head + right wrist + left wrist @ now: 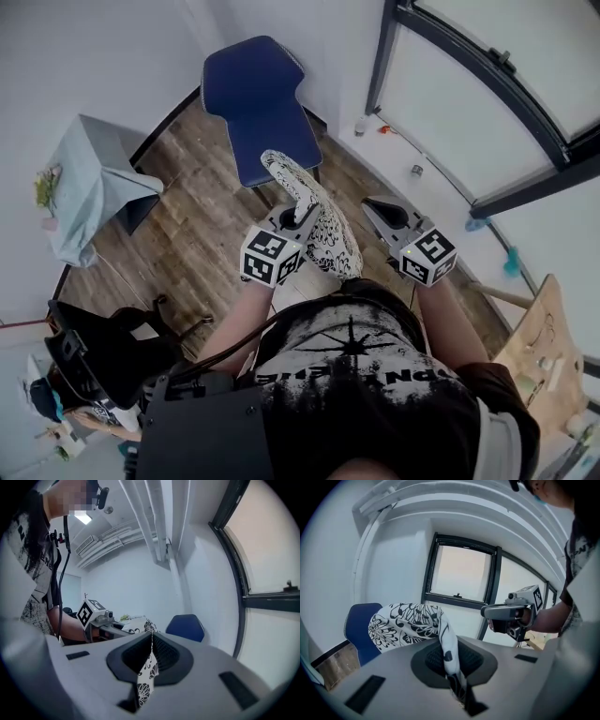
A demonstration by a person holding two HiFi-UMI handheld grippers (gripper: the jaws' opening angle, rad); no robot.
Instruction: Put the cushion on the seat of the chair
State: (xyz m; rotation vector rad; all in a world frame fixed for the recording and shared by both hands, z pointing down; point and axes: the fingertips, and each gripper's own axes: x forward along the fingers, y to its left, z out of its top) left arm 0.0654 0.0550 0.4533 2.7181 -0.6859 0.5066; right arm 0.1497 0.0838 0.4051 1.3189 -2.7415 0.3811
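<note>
One cushion (330, 236), chair (267, 141) beyond (table (94, 164) left)

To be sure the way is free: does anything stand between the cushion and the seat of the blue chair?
Nothing visible does. The cushion is held in front of the blue chair. The visible part of its seat is bare, and only wooden floor lies around it.

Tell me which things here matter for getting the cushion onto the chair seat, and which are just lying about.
For the job: cushion; blue chair; left gripper and right gripper, both pinching the cushion.
Lying about: cloth-covered table; plant; window; wooden board.
</note>
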